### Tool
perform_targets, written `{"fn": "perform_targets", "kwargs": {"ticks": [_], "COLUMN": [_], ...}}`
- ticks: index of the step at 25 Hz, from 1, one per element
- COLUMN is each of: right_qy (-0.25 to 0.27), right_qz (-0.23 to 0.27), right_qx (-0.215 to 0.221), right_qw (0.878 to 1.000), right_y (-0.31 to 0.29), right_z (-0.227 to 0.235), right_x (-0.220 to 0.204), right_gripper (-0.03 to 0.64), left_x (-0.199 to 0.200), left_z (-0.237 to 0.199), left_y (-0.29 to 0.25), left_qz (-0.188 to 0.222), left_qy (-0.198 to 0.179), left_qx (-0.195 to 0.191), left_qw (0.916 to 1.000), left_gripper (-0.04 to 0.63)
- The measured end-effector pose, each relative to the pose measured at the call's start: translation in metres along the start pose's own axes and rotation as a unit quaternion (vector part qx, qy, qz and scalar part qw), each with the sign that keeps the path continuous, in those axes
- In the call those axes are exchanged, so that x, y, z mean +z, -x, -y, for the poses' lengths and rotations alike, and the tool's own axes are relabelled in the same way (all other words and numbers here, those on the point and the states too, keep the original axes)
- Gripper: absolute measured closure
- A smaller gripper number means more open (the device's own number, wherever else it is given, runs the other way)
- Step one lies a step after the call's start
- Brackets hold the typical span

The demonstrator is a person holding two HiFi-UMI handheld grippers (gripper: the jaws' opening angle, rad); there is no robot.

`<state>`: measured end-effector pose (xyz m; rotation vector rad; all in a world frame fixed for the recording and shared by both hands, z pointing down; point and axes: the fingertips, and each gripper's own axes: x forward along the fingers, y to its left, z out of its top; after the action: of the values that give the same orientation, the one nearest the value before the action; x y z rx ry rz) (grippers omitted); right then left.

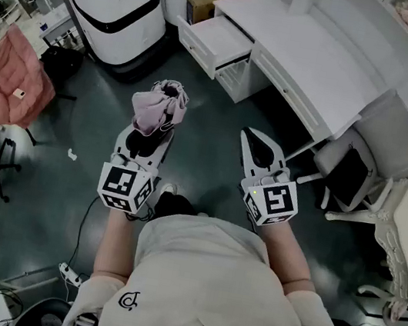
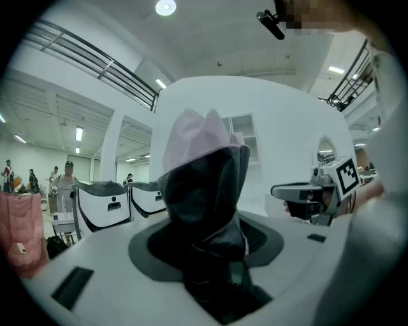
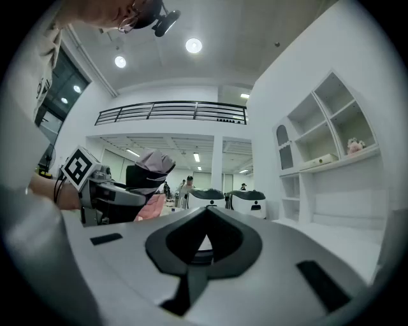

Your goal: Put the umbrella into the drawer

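Surroundings: two white machines (image 1: 119, 3) are parked left of the open drawer (image 1: 214, 41); a chair (image 1: 351, 172) is set at the white bench (image 1: 302, 51).
In the way: only dark floor (image 1: 209, 132) is seen between the tools and the drawer.
Umbrella (image 1: 159, 105): folded, pink and black, held upright, well apart from the drawer.
Left tool (image 1: 149, 134): clamped on the umbrella's dark lower part.
Right tool (image 1: 251, 137): jaws together, nothing between them, held beside the left tool.

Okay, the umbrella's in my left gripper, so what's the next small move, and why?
Probably carry the left gripper forward and a little right, toward the open white drawer. It is shut on the folded pink and black umbrella, the drawer already stands pulled out of the white desk, and a stretch of dark floor lies between them.
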<state>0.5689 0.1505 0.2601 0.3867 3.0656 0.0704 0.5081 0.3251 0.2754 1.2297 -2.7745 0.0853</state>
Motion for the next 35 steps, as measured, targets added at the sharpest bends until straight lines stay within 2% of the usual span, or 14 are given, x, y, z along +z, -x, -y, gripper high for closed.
{"fn": "perform_targets", "kwargs": {"ticks": [7, 13, 17, 20, 24, 28, 35], "right_qy": [-0.006, -0.036, -0.032, -0.047, -0.044, -0.037, -0.024], "right_qz": [0.0, 0.017, 0.022, 0.013, 0.001, -0.009, -0.024], "right_qx": [-0.008, 0.02, 0.016, 0.015, 0.025, 0.025, -0.005], "right_qw": [1.0, 0.999, 0.999, 0.999, 0.999, 0.999, 0.999], "right_y": [-0.003, -0.005, -0.014, -0.029, -0.066, -0.112, -0.226], "right_z": [-0.003, -0.009, -0.005, -0.003, -0.016, -0.018, -0.018], "right_x": [-0.002, 0.003, 0.002, -0.009, -0.016, -0.024, -0.032], "right_gripper": [0.612, 0.612, 0.611, 0.611, 0.611, 0.611, 0.611], "left_x": [0.004, 0.003, 0.002, -0.004, -0.012, -0.012, -0.008], "left_z": [-0.001, -0.001, -0.009, -0.02, -0.052, -0.087, -0.194], "left_y": [0.0, -0.001, -0.008, -0.012, -0.021, -0.045, -0.106], "left_qz": [0.002, 0.001, 0.0, -0.006, -0.017, -0.015, -0.008], "left_qy": [-0.019, -0.013, -0.009, -0.01, -0.021, -0.03, -0.021], "left_qx": [-0.003, -0.001, 0.001, -0.001, 0.002, -0.015, -0.045], "left_qw": [0.9998, 0.9999, 1.0, 0.9999, 0.9996, 0.9993, 0.9987], "left_gripper": [0.37, 0.37, 0.37, 0.37, 0.37, 0.37, 0.37]}}
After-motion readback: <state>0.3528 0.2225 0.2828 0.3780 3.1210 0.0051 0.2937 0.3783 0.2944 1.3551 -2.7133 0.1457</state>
